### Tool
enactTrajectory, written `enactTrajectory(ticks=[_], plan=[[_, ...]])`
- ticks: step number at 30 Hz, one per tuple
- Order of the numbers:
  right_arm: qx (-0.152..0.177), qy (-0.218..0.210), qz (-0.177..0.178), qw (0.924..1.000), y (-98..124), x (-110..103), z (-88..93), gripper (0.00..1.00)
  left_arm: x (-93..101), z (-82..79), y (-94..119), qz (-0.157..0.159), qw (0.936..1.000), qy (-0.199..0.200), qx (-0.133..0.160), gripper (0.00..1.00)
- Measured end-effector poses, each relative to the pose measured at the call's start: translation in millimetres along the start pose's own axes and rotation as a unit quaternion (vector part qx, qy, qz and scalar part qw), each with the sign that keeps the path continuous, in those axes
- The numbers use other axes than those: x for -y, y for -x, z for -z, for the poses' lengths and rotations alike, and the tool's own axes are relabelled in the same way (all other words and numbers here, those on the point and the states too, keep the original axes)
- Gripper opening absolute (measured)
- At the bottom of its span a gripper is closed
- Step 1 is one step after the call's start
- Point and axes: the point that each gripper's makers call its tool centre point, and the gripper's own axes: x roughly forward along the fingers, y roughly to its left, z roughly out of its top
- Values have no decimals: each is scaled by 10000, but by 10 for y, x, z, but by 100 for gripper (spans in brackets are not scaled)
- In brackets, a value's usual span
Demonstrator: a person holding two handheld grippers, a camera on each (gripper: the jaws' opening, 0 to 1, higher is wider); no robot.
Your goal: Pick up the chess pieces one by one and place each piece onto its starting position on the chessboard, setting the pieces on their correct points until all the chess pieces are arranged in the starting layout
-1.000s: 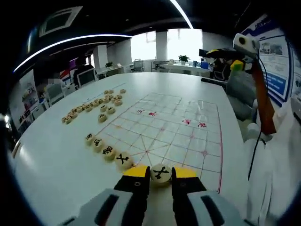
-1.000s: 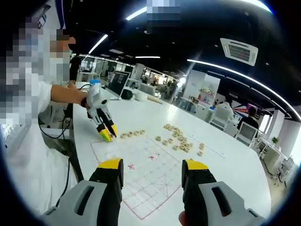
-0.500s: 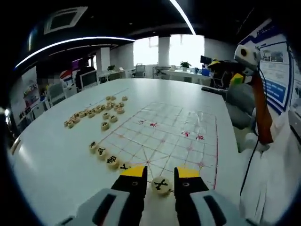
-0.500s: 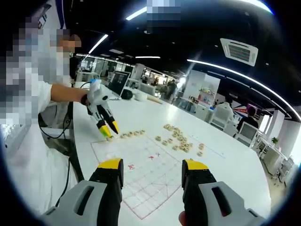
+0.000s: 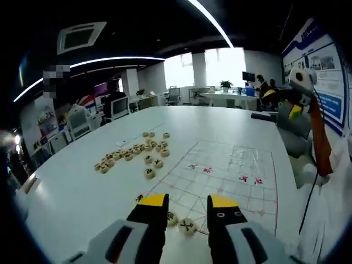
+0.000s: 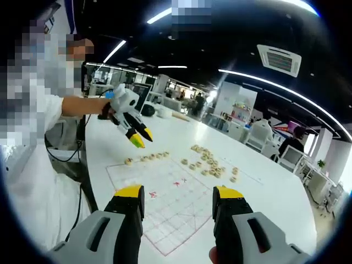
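My left gripper [image 5: 188, 204] hangs open above the near edge of the paper chessboard [image 5: 225, 165]. A round wooden piece with a black character [image 5: 187, 225] lies on the board's edge line below the jaws, free of them. More black-marked pieces [image 5: 171, 219] run in a row to its left. A loose heap of pieces [image 5: 132, 154] lies left of the board. In the right gripper view, the left gripper [image 6: 142, 137] is held in a person's hand above the row of pieces [image 6: 146, 158]. My right gripper [image 6: 179, 193] is open over the chessboard [image 6: 170, 203], holding nothing.
The white table [image 5: 82, 192] stretches wide to the left. The right gripper [image 5: 283, 102] floats at the far right, over the table's edge. The person's white sleeve [image 6: 33, 181] fills the left of the right gripper view. Desks and chairs stand far behind.
My left gripper opened, let go of the black-marked piece on the board's edge, then rose up and back. The piece stays put. The right gripper has held still.
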Motion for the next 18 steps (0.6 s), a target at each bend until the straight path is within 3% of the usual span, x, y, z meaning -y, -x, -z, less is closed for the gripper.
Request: enactTrajectory(ticks=[8, 12, 18], plan=[[-17, -31, 14, 10000, -11, 23, 16, 50, -535, -171, -451, -427, 9986, 268, 128, 30], [-29, 1, 4, 10000, -5, 8, 17, 50, -809, -104, -777, -622, 9979, 154, 3, 32], [-21, -31, 28, 10000, 4, 39, 33, 50, -1192, -148, -1191, -941, 9939, 565, 76, 31]])
